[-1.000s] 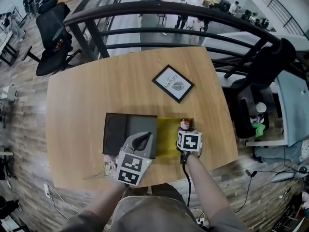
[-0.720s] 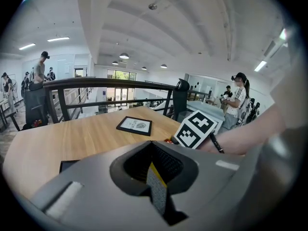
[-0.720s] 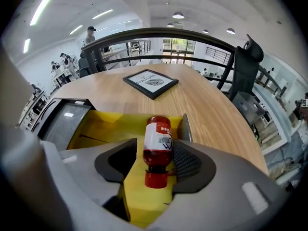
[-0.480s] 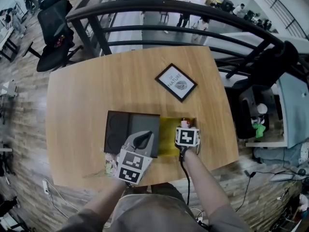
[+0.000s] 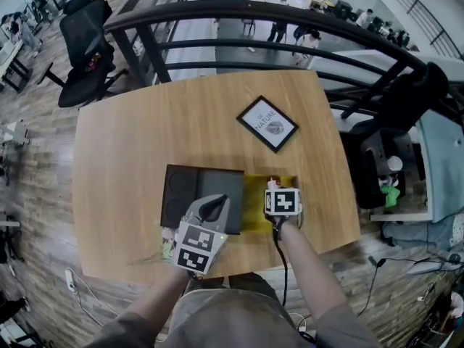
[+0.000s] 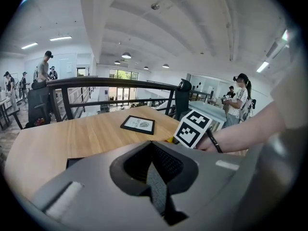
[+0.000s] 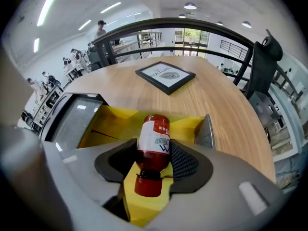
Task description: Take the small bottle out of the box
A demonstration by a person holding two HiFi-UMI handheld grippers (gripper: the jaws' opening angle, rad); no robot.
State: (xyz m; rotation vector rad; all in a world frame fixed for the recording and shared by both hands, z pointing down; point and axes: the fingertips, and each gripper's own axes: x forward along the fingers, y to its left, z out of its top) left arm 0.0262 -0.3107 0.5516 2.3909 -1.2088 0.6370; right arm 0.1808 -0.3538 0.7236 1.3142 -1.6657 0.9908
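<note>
The right claw (image 7: 153, 166) stands wide, its jaws spread on either side of the small bottle (image 7: 154, 137) — a red one with a red cap and a white label. The bottle lies straight between the pads, its cap pointing back toward the claw's body and its base away from it. The pads sit close along its sides, but no squeeze on it shows. Under this claw and reaching ahead of it is the open yellow box (image 7: 109, 125), and the bottle rests inside it.

The left claw (image 6: 155, 179) is narrow — its pads are pressed together with nothing between them. In the head view it sits over the near edge of a dark lid (image 5: 190, 194). The lid lies flat on the counter (image 5: 138, 143), against the side of the box that faces the left claw. A framed picture (image 5: 267, 124) lies on the counter well ahead of both claws. A black railing (image 5: 254, 11) runs beyond the counter's far edge.
</note>
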